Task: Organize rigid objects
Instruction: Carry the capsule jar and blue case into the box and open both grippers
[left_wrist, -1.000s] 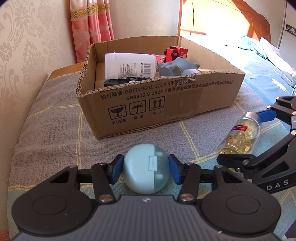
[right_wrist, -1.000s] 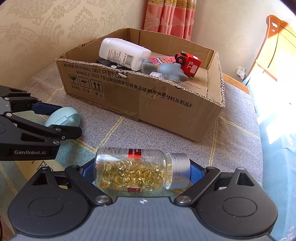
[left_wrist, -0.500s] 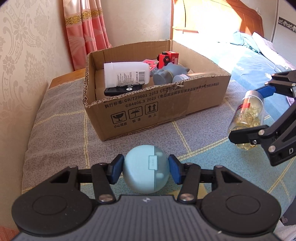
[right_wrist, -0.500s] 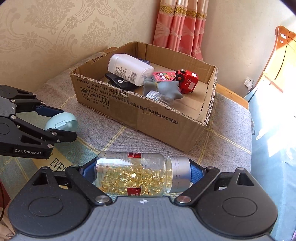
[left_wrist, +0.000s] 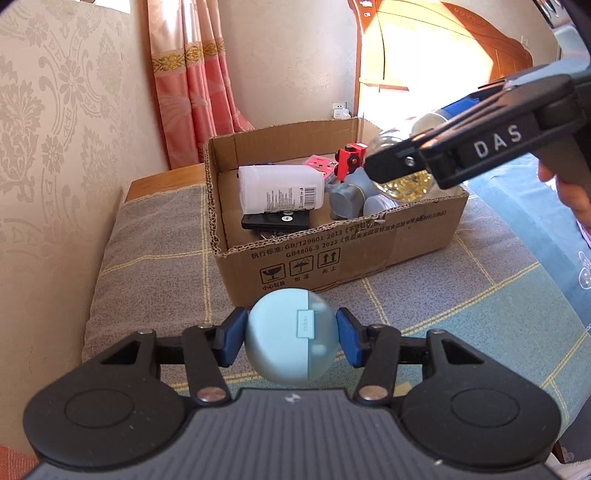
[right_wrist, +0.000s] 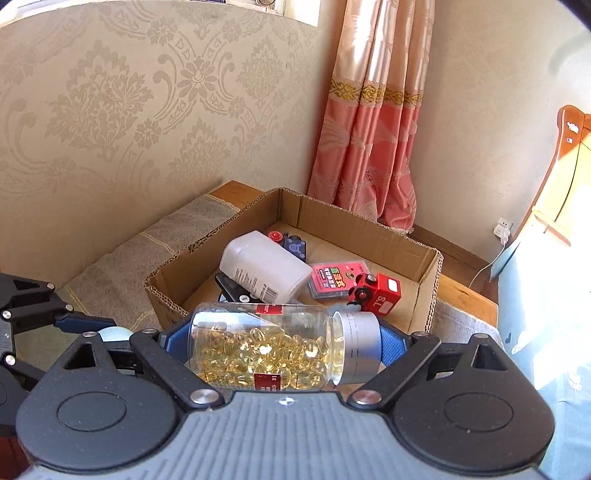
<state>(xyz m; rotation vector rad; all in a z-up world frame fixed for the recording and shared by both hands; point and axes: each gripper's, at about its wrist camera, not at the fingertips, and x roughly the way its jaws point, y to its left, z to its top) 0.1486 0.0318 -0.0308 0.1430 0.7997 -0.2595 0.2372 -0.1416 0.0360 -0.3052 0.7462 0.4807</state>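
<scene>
My left gripper is shut on a pale blue egg-shaped case, held above the checked blanket just before the cardboard box. My right gripper is shut end to end on a clear bottle of yellow capsules with a silver cap, lying sideways between the blue pads. In the left wrist view that bottle hangs over the box's right part. Inside the box lie a white bottle, a red toy truck, a pink card pack, a black clip and a grey figure.
The box stands on a blanket-covered bench against a patterned wall, with a pink curtain behind. A bed with blue sheets lies to the right. A hand holds the right gripper's handle.
Both grippers have risen with their loads. The right one lifted the capsule bottle off the blanket and carried it over the box; the left one rose a little with the blue case.
</scene>
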